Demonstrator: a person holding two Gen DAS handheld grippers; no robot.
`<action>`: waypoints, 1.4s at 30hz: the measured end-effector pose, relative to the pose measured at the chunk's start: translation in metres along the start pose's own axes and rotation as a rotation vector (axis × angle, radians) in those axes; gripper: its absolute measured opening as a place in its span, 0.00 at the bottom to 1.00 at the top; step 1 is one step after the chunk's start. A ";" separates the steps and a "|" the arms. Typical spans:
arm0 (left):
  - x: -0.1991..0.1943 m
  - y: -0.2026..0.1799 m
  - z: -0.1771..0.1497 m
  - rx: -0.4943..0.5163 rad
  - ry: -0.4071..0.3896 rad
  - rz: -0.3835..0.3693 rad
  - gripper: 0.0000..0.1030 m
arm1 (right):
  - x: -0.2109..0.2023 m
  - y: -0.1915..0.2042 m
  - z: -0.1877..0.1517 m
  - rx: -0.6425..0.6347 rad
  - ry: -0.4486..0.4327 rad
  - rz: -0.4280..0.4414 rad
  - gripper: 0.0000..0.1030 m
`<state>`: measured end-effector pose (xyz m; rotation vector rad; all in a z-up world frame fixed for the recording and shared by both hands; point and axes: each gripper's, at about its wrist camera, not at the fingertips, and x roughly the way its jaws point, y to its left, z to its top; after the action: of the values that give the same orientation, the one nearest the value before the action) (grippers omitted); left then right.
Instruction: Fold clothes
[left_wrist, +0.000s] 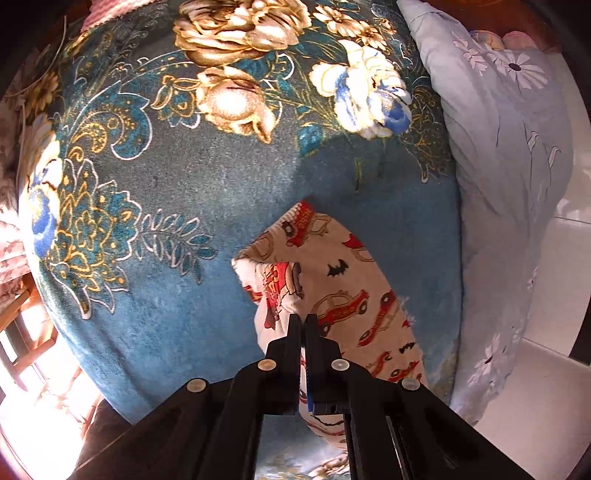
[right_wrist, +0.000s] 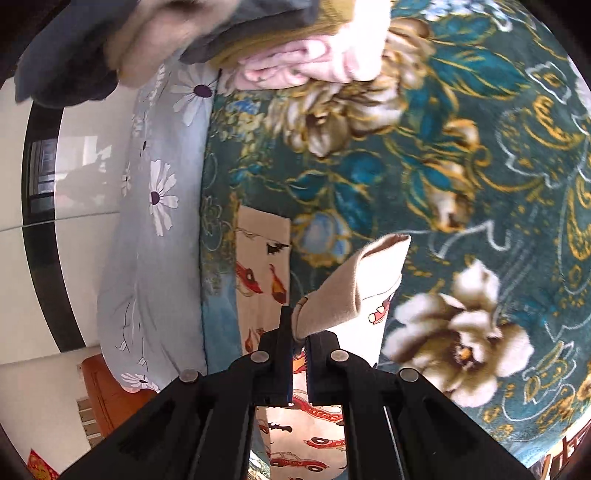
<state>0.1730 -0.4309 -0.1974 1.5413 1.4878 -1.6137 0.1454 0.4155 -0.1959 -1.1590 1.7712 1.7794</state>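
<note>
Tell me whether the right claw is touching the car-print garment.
Touching. The right wrist view shows the right claw shut on a beige fold of the car-print garment, with the cloth pinched between its two fingers and bulging out above them.

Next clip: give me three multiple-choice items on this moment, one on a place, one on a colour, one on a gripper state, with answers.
1. Where does the car-print garment lie?
A. on the floral blanket
B. on the floor
C. on a chair

2. What colour are most of the printed cars?
A. green
B. red
C. purple

3. How is the right gripper?
A. wide open
B. shut on nothing
C. shut on the garment

Answers: 1 A, blanket shows on both sides of it; 2 B, red cars cover the cream cloth; 3 C, a beige fold sits pinched between its fingers. The left gripper grips the cloth likewise.
</note>
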 end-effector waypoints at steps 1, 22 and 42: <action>0.003 -0.006 0.004 -0.003 0.003 -0.003 0.02 | 0.009 0.013 0.004 -0.009 0.003 -0.005 0.04; 0.099 -0.066 0.102 -0.022 -0.020 0.120 0.04 | 0.217 0.142 0.045 -0.268 0.147 -0.302 0.07; 0.128 0.077 -0.013 -0.279 -0.009 0.191 0.47 | 0.159 0.071 0.048 -0.282 0.046 -0.226 0.46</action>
<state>0.2111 -0.4008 -0.3393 1.4653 1.4427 -1.2461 -0.0159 0.4061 -0.2768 -1.4566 1.3770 1.9167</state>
